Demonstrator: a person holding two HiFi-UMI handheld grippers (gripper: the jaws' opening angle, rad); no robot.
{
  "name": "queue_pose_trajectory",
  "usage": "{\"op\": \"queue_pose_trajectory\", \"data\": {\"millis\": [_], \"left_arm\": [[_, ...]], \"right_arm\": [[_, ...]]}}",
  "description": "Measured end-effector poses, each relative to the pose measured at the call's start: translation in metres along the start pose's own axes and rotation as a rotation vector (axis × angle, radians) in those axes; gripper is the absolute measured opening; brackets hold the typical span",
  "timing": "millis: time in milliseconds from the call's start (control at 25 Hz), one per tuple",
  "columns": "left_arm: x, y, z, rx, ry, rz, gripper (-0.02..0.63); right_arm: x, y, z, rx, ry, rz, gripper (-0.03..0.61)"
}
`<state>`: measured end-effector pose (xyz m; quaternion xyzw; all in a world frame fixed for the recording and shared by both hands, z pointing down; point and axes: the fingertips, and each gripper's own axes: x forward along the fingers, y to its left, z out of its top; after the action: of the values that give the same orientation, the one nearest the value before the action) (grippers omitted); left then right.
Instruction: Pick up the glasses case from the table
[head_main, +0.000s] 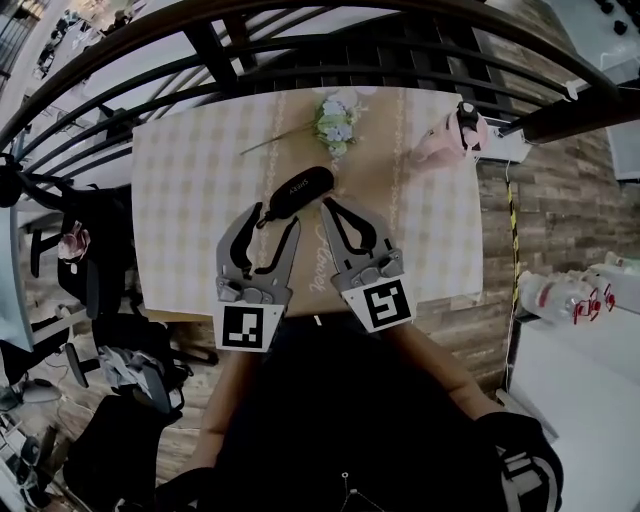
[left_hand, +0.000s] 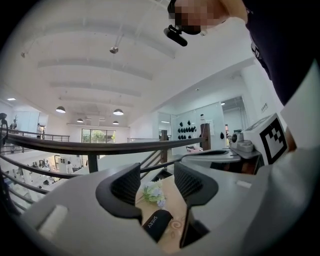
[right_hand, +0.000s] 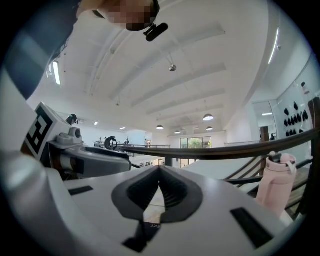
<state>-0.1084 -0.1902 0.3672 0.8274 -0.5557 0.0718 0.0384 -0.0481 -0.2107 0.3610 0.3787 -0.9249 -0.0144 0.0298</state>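
Your left tongs (head_main: 275, 215) are open. The two jaws stand apart, and no pad presses on anything. In the left gripper view (left_hand: 156, 175) you look through that gap and down onto the glasses case (left_hand: 156, 223), which lies on the cloth just ahead of and below the tips.

Your right tongs (head_main: 328, 205) are closed and empty. In the right gripper view (right_hand: 159, 170) the tips meet, and only a sliver of the case (right_hand: 152, 226) shows in the small gap under them.

From your head camera, the black case (head_main: 300, 188) lies slantwise on the table (head_main: 180, 200). Its near end is at the tips of your left tongs, and the tip of your right tongs is just beside its middle.

Farther out, a spray of pale flowers (head_main: 335, 122) lies just beyond the case. A pink bottle (head_main: 445, 140) stands at the far right corner, and it also shows at the right edge of the right gripper view (right_hand: 276, 182). A dark railing (head_main: 300, 50) runs along the far side of the table.
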Motion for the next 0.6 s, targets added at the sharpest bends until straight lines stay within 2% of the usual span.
{"op": "queue_pose_trajectory", "data": {"millis": [320, 600], "left_arm": [[0.022, 0.005, -0.031, 0.014, 0.071, -0.058, 0.216], [0.04, 0.007, -0.062, 0.022, 0.116, -0.112, 0.216]], "right_arm": [[0.007, -0.013, -0.025, 0.015, 0.04, -0.053, 0.008], [0.013, -0.015, -0.049, 0.005, 0.066, -0.062, 0.008]]}}
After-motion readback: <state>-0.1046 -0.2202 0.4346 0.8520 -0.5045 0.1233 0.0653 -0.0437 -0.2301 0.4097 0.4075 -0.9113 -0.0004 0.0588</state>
